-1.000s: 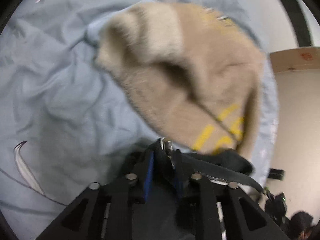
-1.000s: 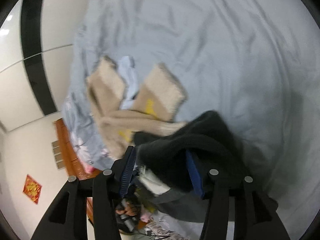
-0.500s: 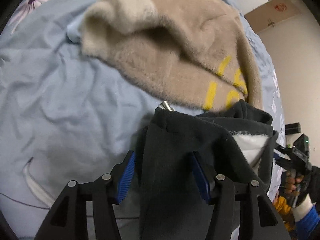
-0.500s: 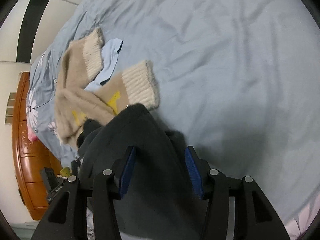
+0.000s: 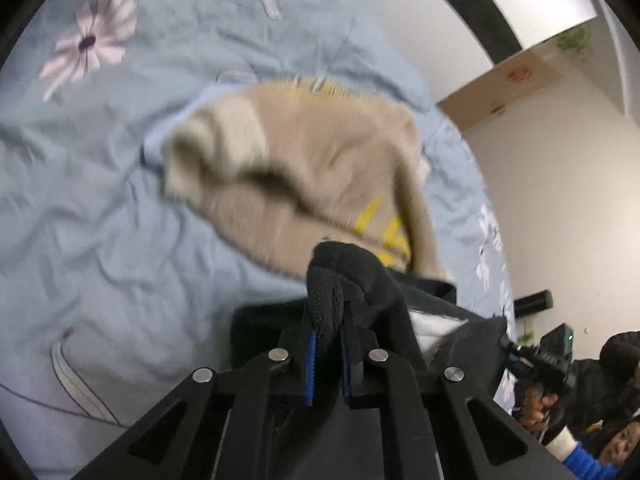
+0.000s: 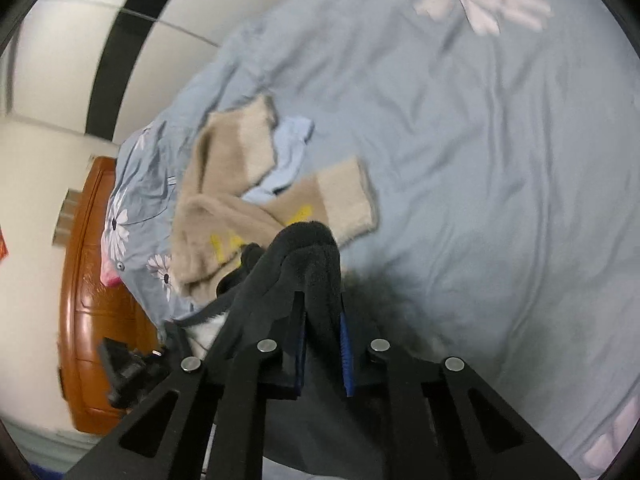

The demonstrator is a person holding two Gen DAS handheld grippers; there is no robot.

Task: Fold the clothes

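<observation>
A black fleece garment (image 5: 352, 268) hangs bunched between both grippers above the light blue flowered bed sheet (image 5: 100, 208). My left gripper (image 5: 326, 330) is shut on a fold of it. In the right wrist view the jaws of my right gripper (image 6: 322, 316) are closing, and the blue pads pinch another fold of the black garment (image 6: 308, 248). Just beyond lies a beige fuzzy sweater (image 5: 312, 168) with yellow lettering, crumpled on the sheet. The same beige sweater (image 6: 224, 216) shows two cream cuffs in the right wrist view. The garment's lower part is hidden under the grippers.
A pale blue cloth (image 6: 292, 152) lies between the sweater's sleeves. A brown wooden bed board (image 6: 88, 280) borders the bed's left edge. A person's hand holding a black device (image 5: 556, 352) shows at the lower right, with a cardboard box (image 5: 500, 92) and white wall behind. Open sheet (image 6: 480, 160) spreads to the right.
Both grippers' jaws went from wide apart around the black fabric to pinched on it. Both hands rose and rolled, and the garment lifted off the sheet.
</observation>
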